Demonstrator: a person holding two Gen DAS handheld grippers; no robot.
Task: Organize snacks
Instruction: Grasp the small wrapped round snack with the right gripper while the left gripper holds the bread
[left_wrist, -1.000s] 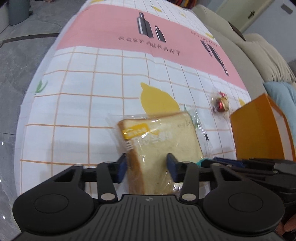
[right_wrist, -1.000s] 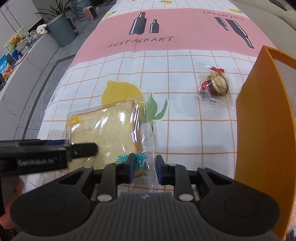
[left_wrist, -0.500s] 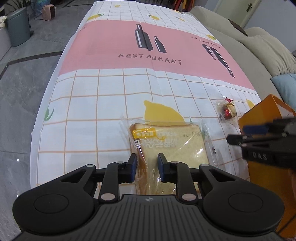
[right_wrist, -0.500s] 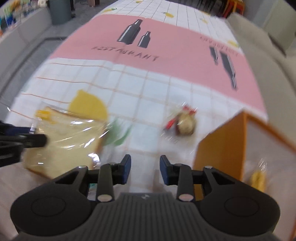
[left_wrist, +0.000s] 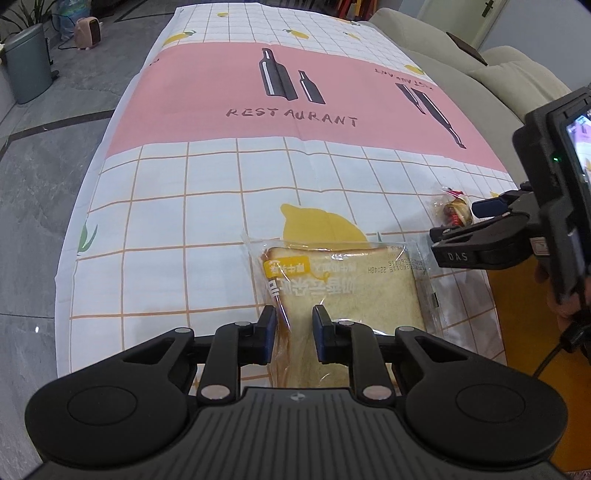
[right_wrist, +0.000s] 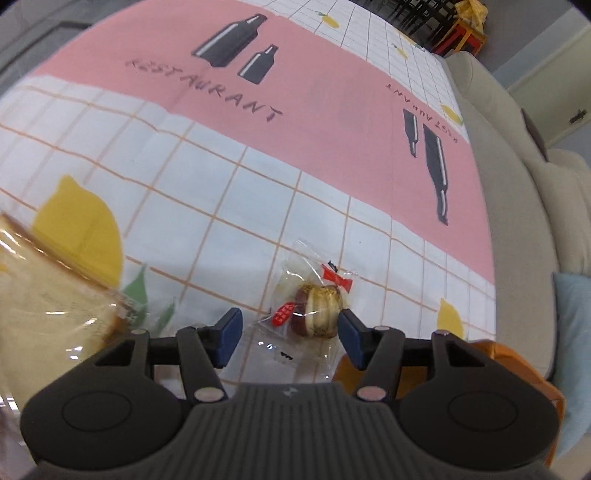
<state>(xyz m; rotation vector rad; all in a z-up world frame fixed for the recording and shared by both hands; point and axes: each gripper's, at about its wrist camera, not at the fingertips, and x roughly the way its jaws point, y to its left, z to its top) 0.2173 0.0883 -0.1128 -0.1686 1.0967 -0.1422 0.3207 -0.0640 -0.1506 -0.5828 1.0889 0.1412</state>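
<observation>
My left gripper (left_wrist: 293, 334) is shut on the near left edge of a bagged slice of bread (left_wrist: 347, 291) and holds it over the tablecloth. The bread also shows at the left edge of the right wrist view (right_wrist: 48, 291). My right gripper (right_wrist: 290, 334) is open, its fingers on either side of a small wrapped pastry (right_wrist: 316, 308) that lies on the cloth. In the left wrist view the right gripper (left_wrist: 476, 221) hovers at the pastry (left_wrist: 456, 212). An orange box (right_wrist: 495, 354) stands at the right.
The table (left_wrist: 184, 206) carries a checked cloth with a pink band and lemon prints. A beige sofa (right_wrist: 524, 177) runs along the right side, with a blue cushion (right_wrist: 572, 339). A grey bin (left_wrist: 27, 66) stands on the floor at far left.
My left gripper closed on the bread's edge and lifted it. My right gripper let go of the bread bag, swung right to the wrapped pastry and opened around it.
</observation>
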